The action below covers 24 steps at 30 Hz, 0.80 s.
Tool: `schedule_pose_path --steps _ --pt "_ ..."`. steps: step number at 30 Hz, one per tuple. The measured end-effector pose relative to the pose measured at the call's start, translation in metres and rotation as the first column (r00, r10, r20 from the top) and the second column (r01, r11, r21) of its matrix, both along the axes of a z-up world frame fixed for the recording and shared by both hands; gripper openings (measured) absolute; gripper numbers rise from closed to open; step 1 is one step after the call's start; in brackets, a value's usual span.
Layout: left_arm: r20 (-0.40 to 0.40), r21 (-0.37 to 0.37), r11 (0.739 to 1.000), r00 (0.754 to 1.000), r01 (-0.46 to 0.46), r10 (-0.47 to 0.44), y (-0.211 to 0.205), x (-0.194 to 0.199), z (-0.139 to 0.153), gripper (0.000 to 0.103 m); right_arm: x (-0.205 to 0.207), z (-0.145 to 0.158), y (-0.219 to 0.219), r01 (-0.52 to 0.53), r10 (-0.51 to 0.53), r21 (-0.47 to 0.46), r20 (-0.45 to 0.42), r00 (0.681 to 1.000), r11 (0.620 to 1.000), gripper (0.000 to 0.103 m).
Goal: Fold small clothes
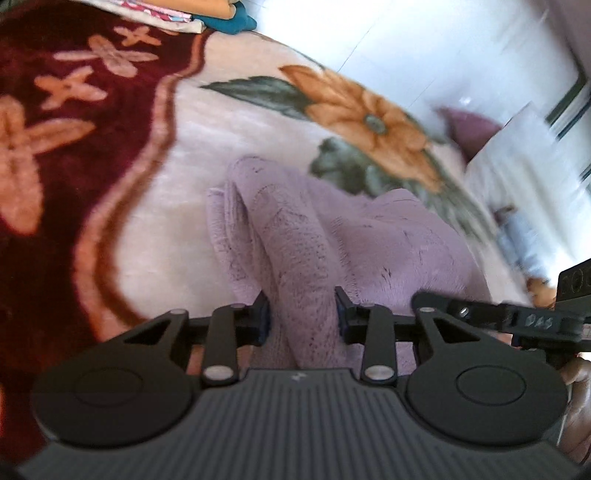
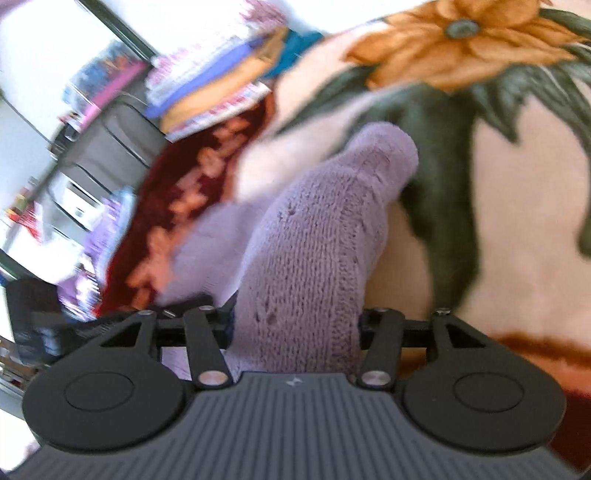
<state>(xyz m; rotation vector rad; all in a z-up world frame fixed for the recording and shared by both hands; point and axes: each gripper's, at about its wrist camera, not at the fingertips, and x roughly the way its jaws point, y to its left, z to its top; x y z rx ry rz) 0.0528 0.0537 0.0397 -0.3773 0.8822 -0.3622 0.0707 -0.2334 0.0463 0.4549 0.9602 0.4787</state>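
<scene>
A lilac knitted garment [image 1: 332, 236] lies bunched on a cream blanket with flowers [image 1: 155, 206]. One raised fold of it runs between the fingers of my left gripper [image 1: 303, 315], and both pads press on it. In the right wrist view a thick roll of the same lilac knit [image 2: 317, 236] fills the gap of my right gripper [image 2: 297, 321], which is shut on it. The roll's rounded end points away over a dark green leaf print. Both views are blurred.
A stack of folded clothes [image 2: 221, 81] sits at the blanket's far end, also seen as folded clothes [image 1: 207, 11] in the left wrist view. A black bar of the other hand-held tool [image 1: 532, 319] crosses the right side. Beyond the bed edge are shelves and furniture [image 2: 92, 166].
</scene>
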Motion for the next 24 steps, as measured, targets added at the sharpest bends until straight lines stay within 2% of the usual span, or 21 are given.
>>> schedule_pose_path --steps 1,3,6,10,15,18,19,24 --pt "-0.008 0.003 1.000 1.000 -0.004 0.004 0.001 0.000 -0.002 0.040 -0.002 -0.010 0.001 0.002 -0.002 -0.024 0.000 1.000 1.000 0.064" --pt "-0.025 -0.008 1.000 0.999 -0.022 0.022 0.006 0.000 -0.004 0.042 -0.007 -0.025 -0.003 0.026 -0.026 -0.004 -0.004 1.000 1.000 0.072" --pt "-0.001 0.047 0.999 1.000 -0.022 0.022 0.004 -0.007 0.004 0.045 -0.014 -0.030 -0.015 0.054 -0.053 0.048 -0.015 0.998 0.997 0.072" --pt "0.076 0.193 0.981 0.997 0.005 -0.020 -0.010 -0.028 0.022 0.045 -0.029 -0.014 -0.022 0.065 -0.064 -0.007 0.023 0.998 0.998 0.072" --pt "0.088 0.312 0.950 0.995 0.025 -0.055 -0.016 -0.037 0.017 0.045 -0.063 0.014 -0.018 0.061 -0.044 -0.123 0.138 0.989 0.990 0.069" --pt "0.084 0.278 0.961 0.996 0.010 -0.035 -0.006 -0.035 0.009 0.050 -0.079 0.018 -0.007 0.081 -0.043 -0.184 0.202 0.978 0.980 0.065" --pt "0.085 0.273 0.962 0.996 0.001 -0.025 -0.003 -0.035 0.007 0.056 -0.081 0.017 -0.005 0.086 -0.042 -0.198 0.212 0.976 0.976 0.065" --pt "0.063 0.214 0.977 0.998 -0.024 0.011 0.007 -0.033 0.001 0.057 -0.081 -0.006 0.013 0.091 -0.024 -0.290 0.228 0.973 0.953 0.066"
